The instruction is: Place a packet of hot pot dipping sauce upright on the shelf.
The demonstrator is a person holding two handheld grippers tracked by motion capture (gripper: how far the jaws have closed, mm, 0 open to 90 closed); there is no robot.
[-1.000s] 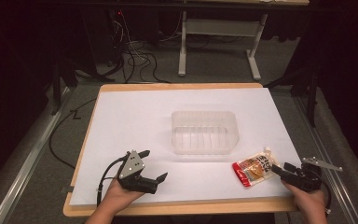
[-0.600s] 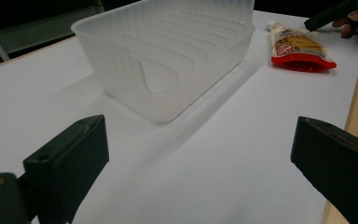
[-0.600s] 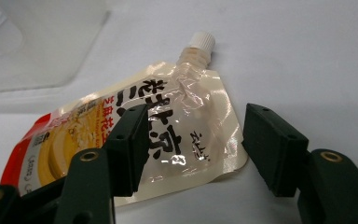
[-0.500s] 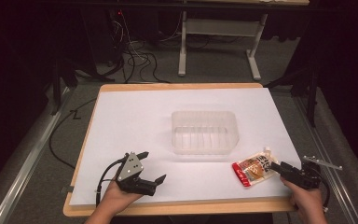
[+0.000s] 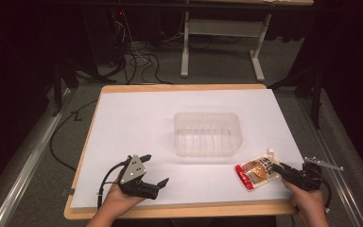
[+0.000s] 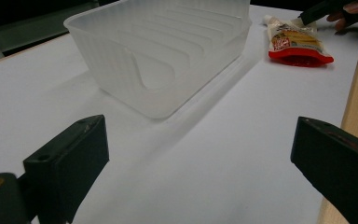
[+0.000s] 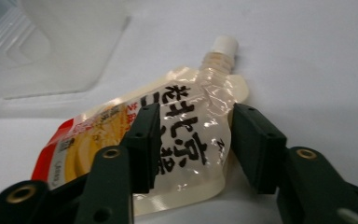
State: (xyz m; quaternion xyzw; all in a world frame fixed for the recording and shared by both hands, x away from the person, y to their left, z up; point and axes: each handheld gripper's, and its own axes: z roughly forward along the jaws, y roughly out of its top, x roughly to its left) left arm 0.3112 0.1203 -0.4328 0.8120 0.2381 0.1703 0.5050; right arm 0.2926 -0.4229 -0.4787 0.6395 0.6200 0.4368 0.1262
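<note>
While the pouch (image 7: pixel 168 149) is straddled, the right tool (image 7: pixel 189 140) is not yet clamped.
Slip is judged likely if only soft film beside the tray (image 5: pixel 208 135) is pinched; left tool (image 5: pixel 146 175) is held apart.

clear ribbed tub (image 5: pixel 207 134), red-and-yellow pouch (image 5: pixel 257 170) with white cap, black tongs (image 7: pixel 191 140)

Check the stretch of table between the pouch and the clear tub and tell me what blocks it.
Nothing visible blocks it. The pouch lies flat on the white sheet just right of and nearer than the clear tub, with bare sheet between them. The right gripper straddles the pouch's spout end, jaws apart. The tub looks empty.
</note>
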